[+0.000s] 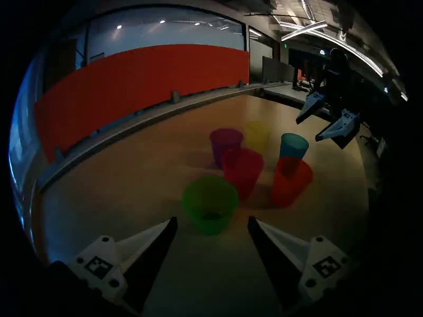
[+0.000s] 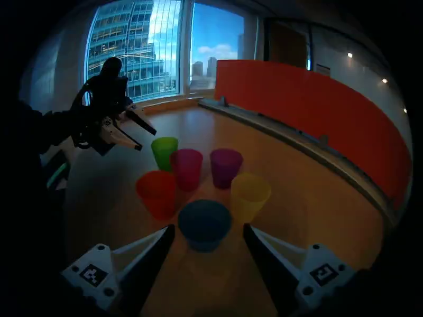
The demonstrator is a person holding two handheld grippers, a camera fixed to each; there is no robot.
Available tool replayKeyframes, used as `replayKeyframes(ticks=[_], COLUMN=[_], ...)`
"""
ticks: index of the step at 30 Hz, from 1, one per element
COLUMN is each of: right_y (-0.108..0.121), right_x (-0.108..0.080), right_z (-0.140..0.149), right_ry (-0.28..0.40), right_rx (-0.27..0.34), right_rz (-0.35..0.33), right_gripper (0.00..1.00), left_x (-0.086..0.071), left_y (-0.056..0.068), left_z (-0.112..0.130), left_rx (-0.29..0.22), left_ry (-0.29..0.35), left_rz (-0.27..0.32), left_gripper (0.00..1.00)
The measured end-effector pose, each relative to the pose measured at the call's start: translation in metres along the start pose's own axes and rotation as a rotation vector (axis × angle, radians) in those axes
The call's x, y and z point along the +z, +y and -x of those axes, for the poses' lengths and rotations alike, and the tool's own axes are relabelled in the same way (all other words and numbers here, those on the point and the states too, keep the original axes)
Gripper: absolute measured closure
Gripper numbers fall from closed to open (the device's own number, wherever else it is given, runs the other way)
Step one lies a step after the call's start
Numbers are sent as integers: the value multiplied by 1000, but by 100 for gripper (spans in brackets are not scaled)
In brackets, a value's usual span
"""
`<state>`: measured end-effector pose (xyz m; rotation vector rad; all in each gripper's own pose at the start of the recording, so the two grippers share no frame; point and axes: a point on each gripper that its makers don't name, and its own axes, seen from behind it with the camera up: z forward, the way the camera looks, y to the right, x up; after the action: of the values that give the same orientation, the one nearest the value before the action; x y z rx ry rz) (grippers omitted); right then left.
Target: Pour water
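- Room with a red partition (image 1: 143, 79); the wooden bench (image 1: 132, 179) carries six cups (image 1: 243, 169), clustered within reach of both sides.
- Left gripper (image 1: 212, 218): jaws apart, green cup (image 1: 210, 203) just ahead, untouched.
- Right gripper (image 2: 208, 226): jaws apart, teal cup (image 2: 204, 224) just ahead, likely lined up for grasping.

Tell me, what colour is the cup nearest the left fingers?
Green cup, best in left gripper view.

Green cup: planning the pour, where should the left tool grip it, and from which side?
Best grip the green cup across its wall below the rim, moving the left tool straight ahead: it stands upright, and other cups crowd behind it.
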<state>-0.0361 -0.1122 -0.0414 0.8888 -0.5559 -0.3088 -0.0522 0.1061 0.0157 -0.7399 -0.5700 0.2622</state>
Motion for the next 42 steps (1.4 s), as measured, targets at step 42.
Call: replayKeyframes(ticks=[42], right_y=[-7], right_x=[40], right_z=[20], right_ry=[-50], right_rx=[-16], right_rz=[-48], right_gripper=[0], left_x=[60], left_y=[-5], left_z=[-8], left_rx=[-8], left_ry=[-16], left_rz=[42], left_gripper=[11])
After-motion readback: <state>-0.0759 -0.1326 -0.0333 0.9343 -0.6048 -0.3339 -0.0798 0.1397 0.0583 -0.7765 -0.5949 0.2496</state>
